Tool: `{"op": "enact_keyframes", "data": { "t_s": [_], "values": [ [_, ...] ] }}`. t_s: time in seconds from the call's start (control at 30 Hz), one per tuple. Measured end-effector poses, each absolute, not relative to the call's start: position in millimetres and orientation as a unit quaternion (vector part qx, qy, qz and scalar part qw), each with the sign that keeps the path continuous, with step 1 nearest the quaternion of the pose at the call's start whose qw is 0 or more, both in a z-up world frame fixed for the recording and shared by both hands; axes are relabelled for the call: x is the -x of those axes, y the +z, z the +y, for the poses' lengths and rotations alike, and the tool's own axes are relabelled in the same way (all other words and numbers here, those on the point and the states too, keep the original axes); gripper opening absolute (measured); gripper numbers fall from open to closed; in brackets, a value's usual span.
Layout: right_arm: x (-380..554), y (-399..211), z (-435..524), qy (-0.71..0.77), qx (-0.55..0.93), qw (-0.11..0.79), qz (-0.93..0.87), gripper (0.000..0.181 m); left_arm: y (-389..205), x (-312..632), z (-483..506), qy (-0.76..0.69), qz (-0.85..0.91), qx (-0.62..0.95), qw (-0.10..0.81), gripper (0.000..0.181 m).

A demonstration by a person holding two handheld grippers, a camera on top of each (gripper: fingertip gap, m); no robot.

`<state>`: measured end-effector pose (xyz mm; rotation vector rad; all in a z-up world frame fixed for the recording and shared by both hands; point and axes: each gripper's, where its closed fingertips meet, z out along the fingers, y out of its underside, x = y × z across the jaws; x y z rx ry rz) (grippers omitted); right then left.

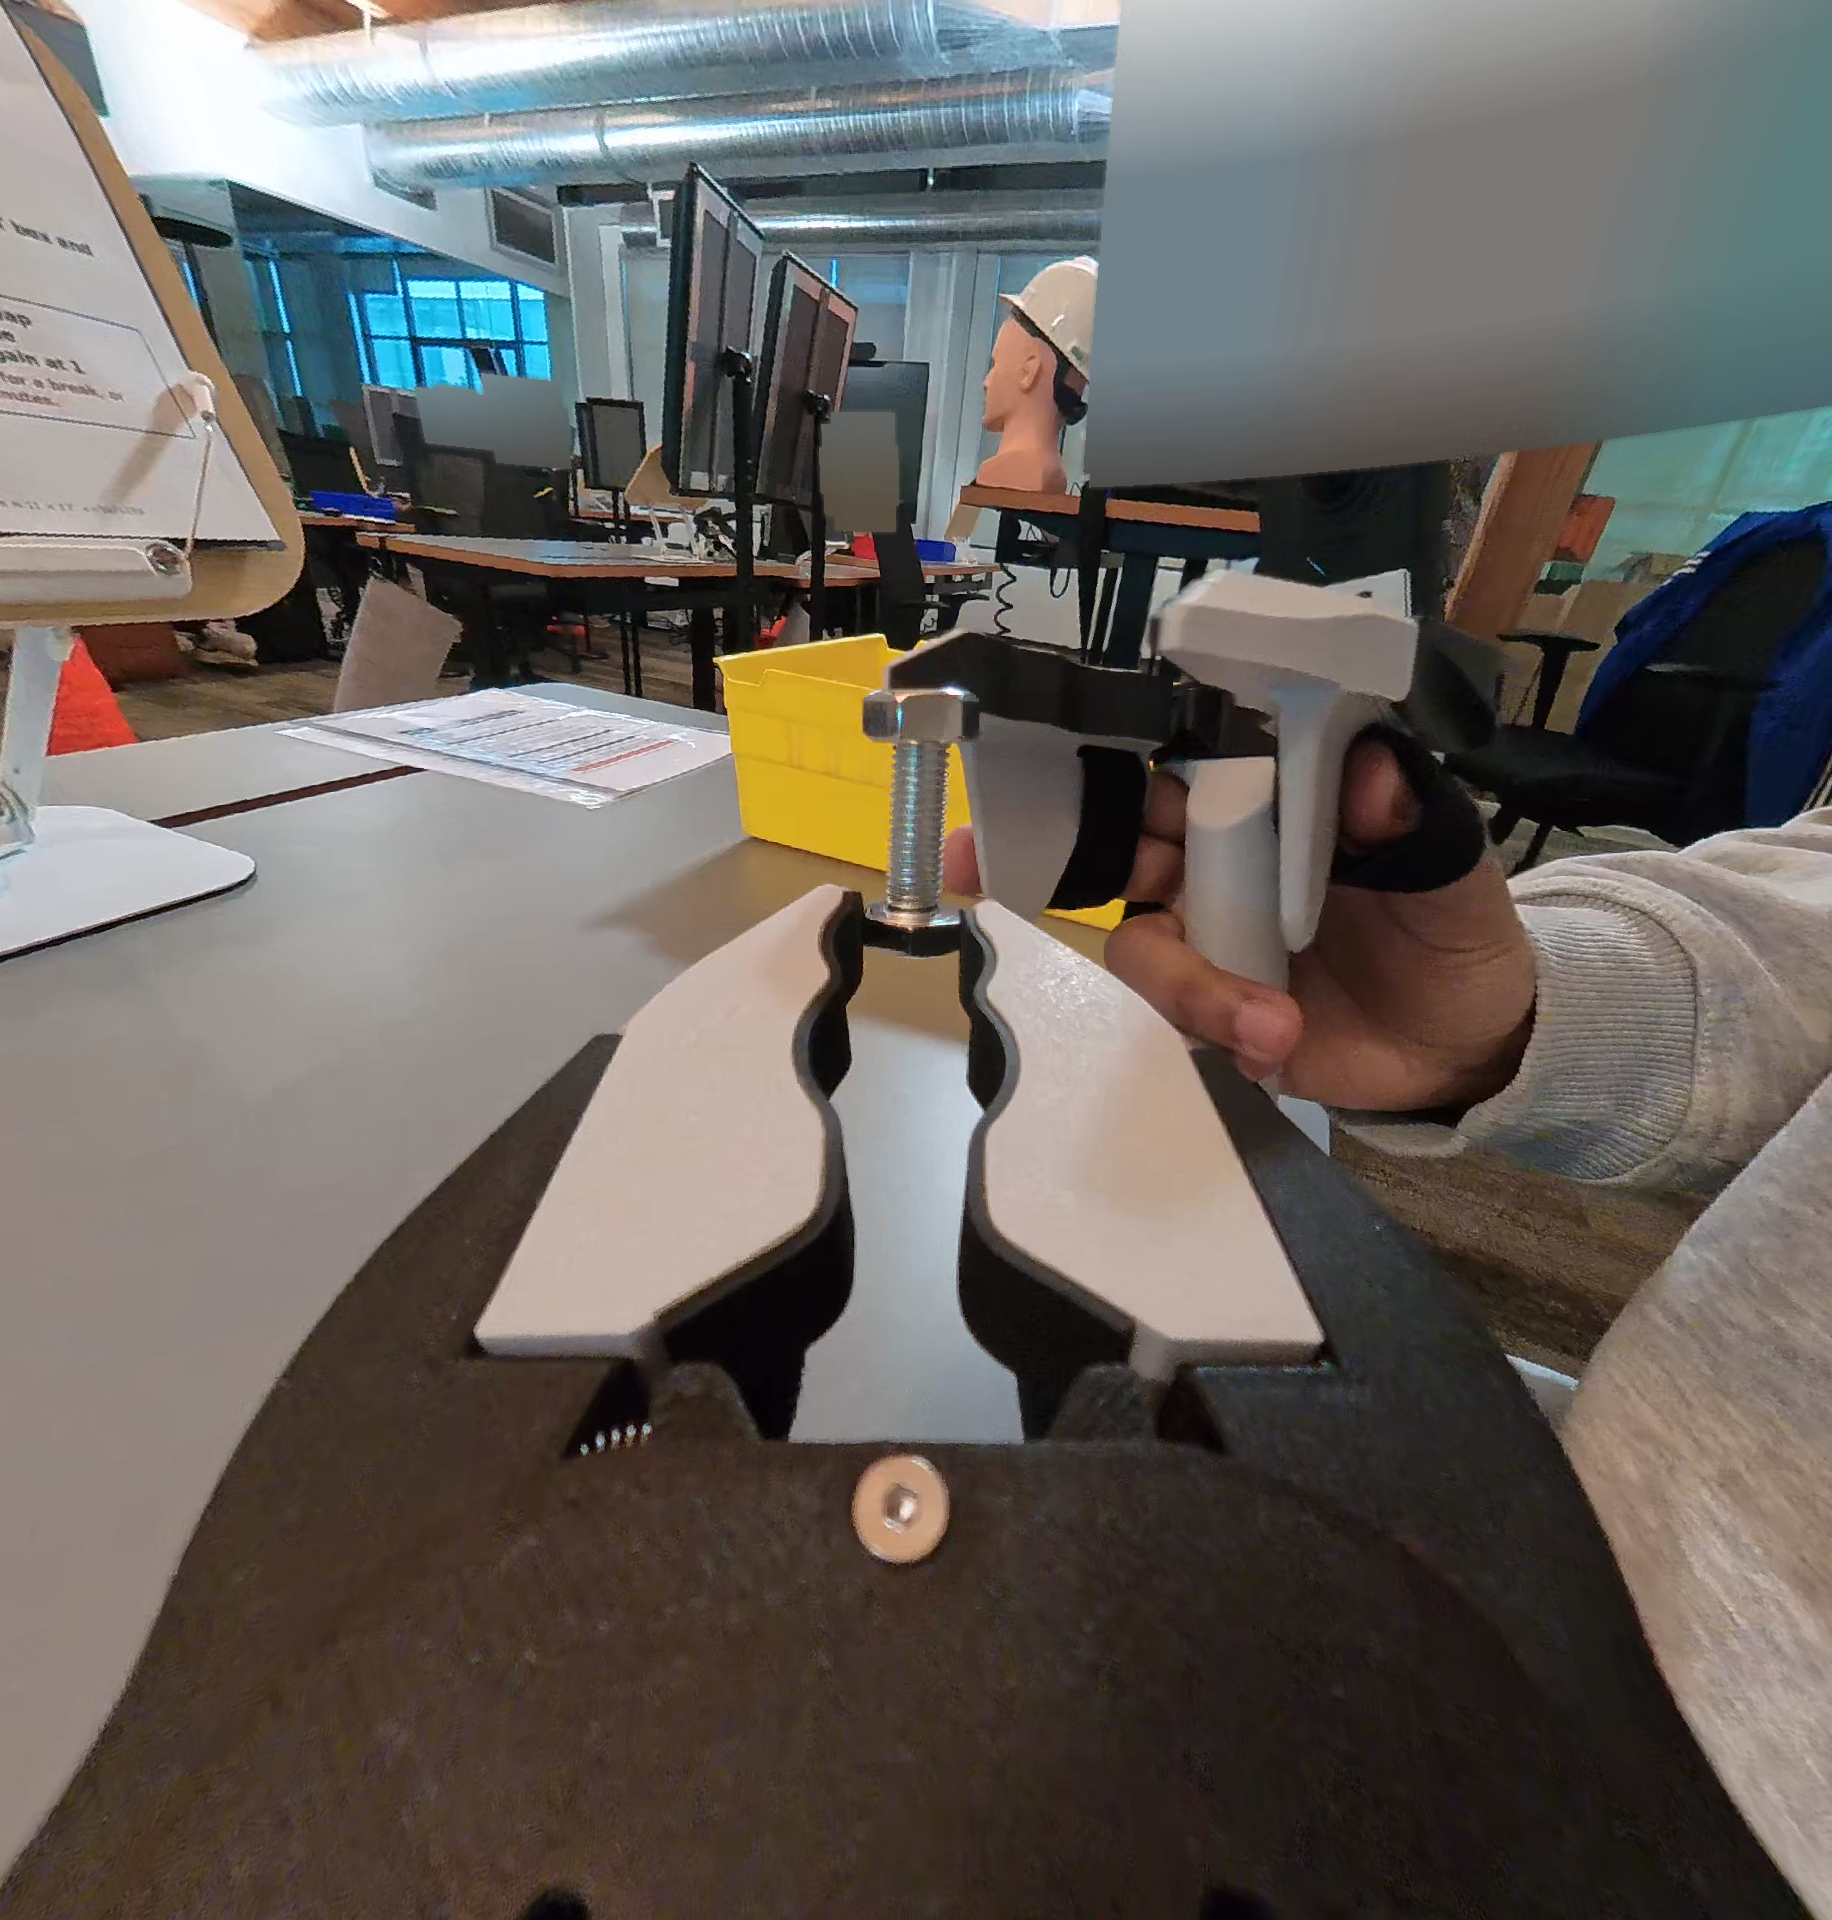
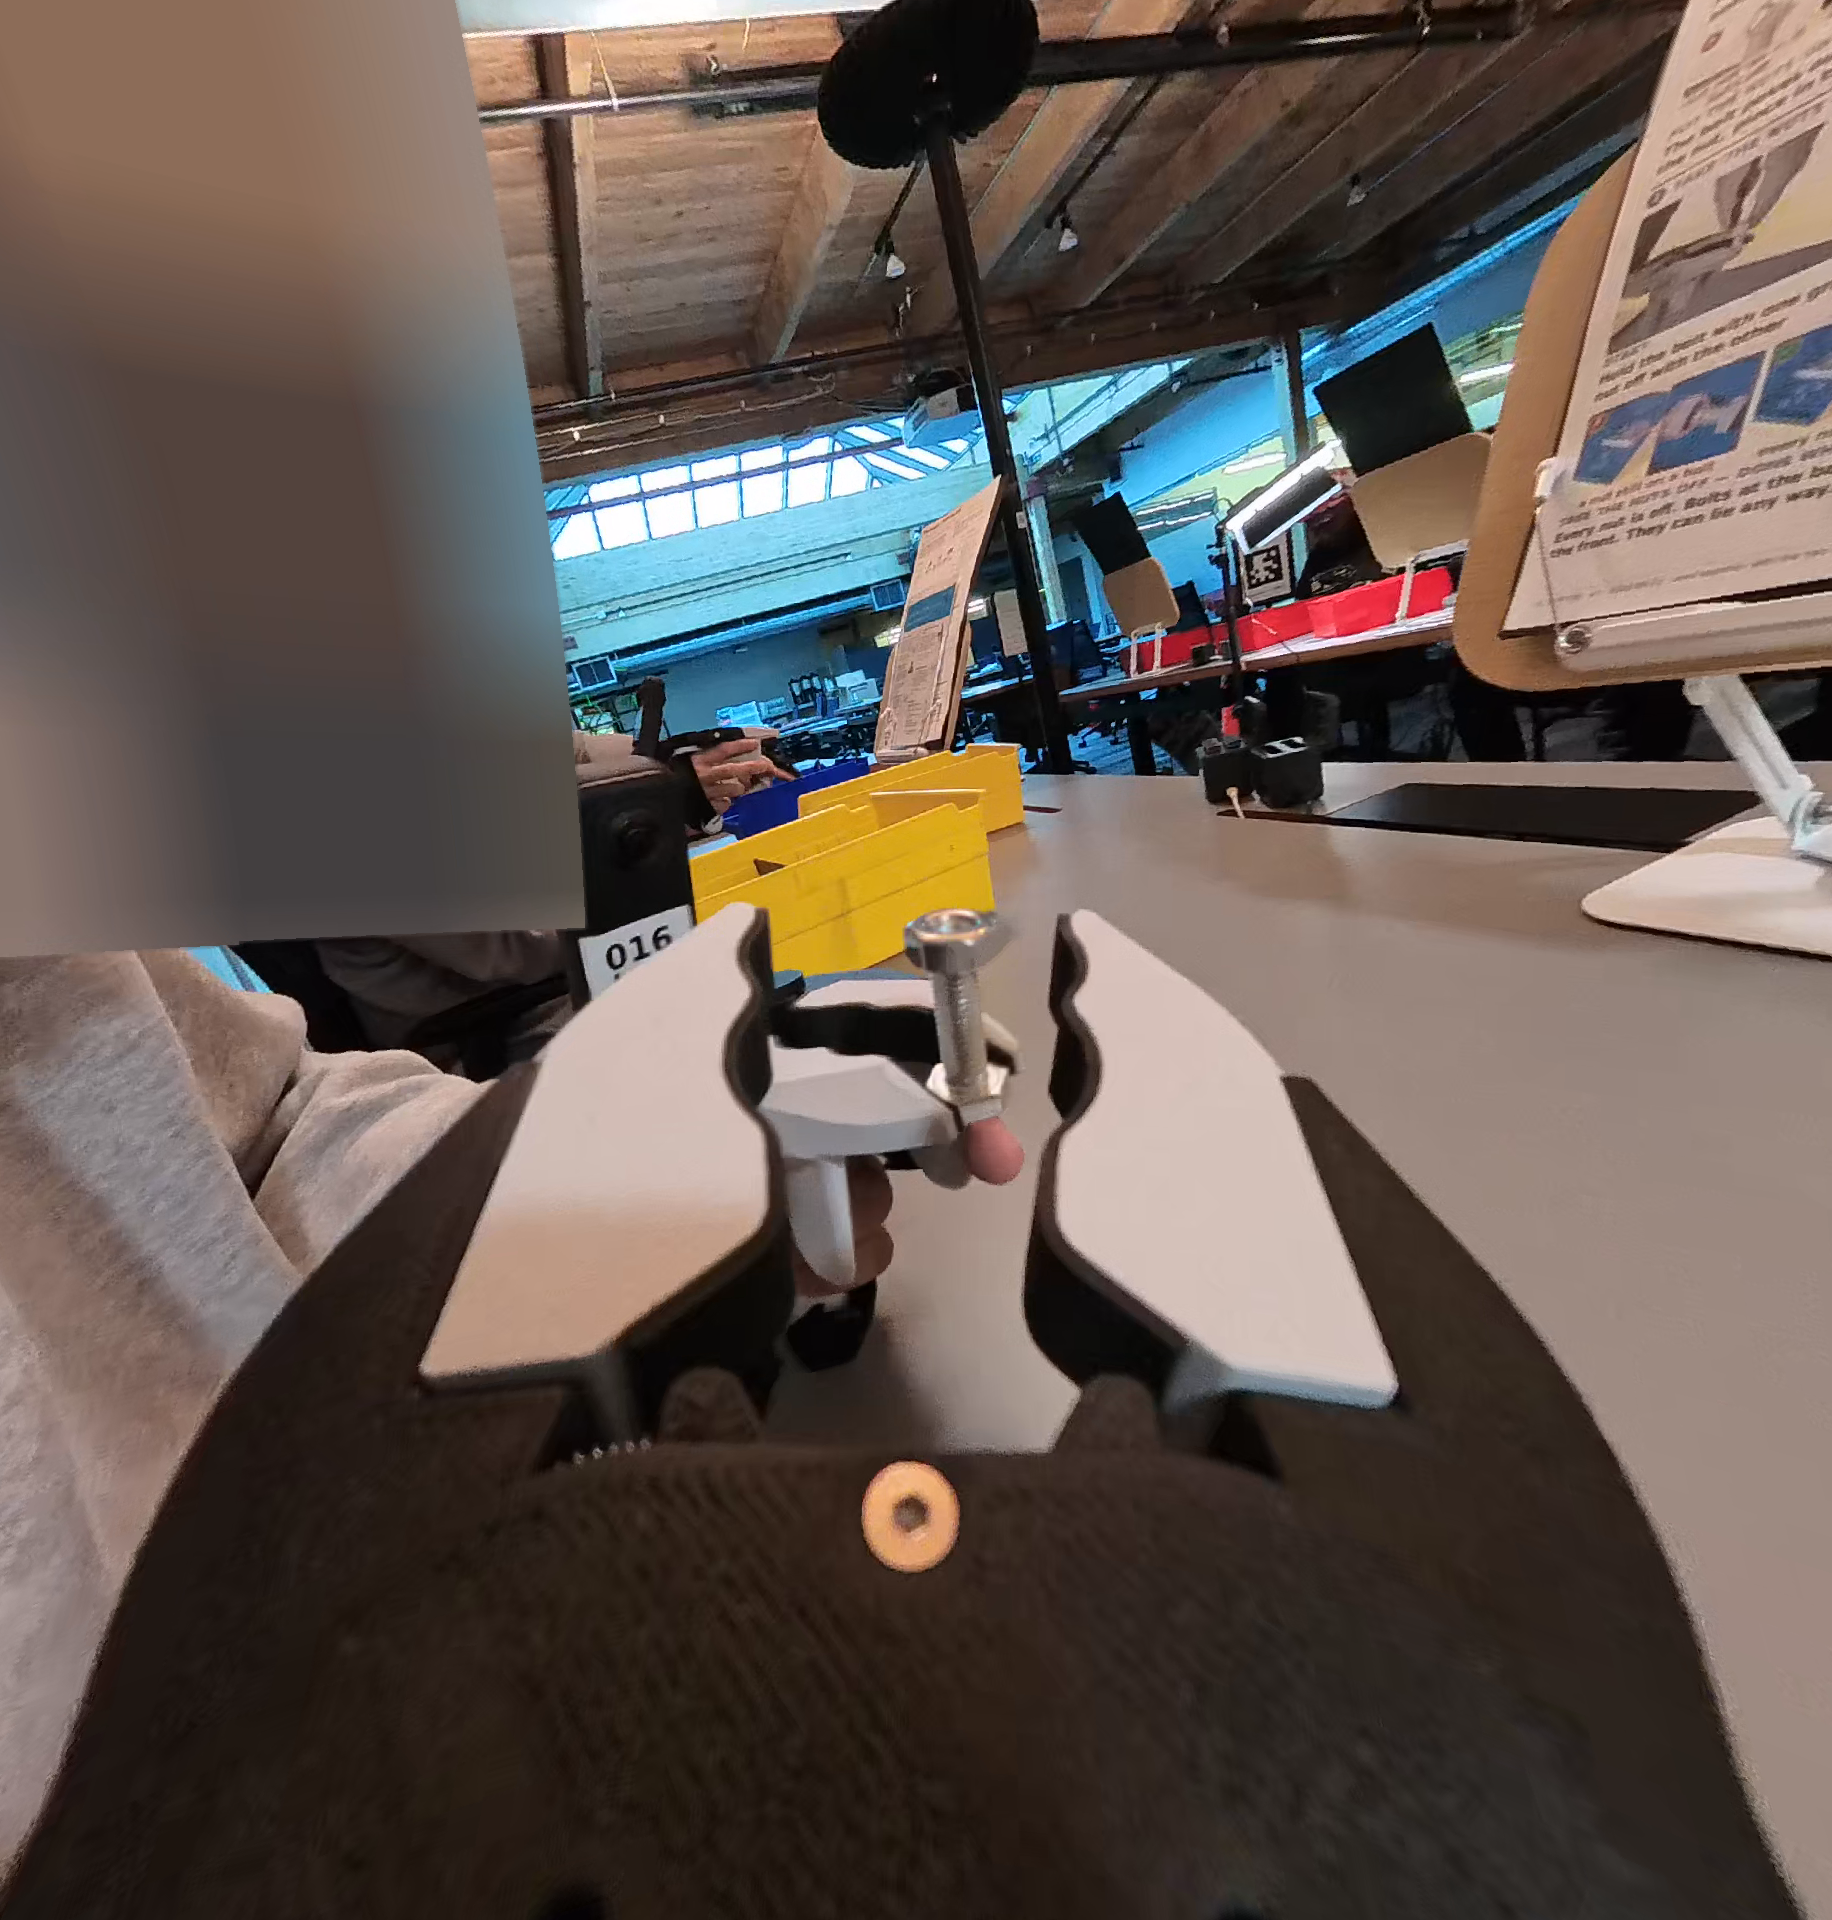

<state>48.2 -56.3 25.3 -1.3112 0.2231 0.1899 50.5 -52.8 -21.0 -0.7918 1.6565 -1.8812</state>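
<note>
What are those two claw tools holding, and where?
The left gripper pinches the nut at the lower end of an upright bolt. The right gripper is open around the bolt's head, holding nothing.

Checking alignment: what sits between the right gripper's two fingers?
The bolt, upright, its hex head level with the tips of the right gripper, a gap on each side; the right wrist view shows this.

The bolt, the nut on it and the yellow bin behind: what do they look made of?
Bolt: bright plated steel, by its silvery shine and crisp threads. Nut, clamped in the left gripper: the same shiny metal, it seems. Yellow bin: moulded plastic, judging by its even, slightly glossy colour and thin walls.
</note>
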Motion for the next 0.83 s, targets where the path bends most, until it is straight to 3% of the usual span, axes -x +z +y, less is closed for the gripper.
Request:
{"op": "enact_keyframes", "data": {
  "t_s": [0.63, 0.83],
  "values": [
    [-41.3, 16.8, -52.2, 0.074, 0.639, 0.762, 0.074, 0.019, -21.1, -38.5, -68.3, -0.709, 0.618, 0.264, 0.212, 0.018],
    [-40.5, 17.0, -52.7, 0.054, 0.647, 0.758, 0.06, 0.019, -21.7, -37.4, -69.9, -0.714, 0.618, 0.264, 0.197, 0.018]
  ]
}}
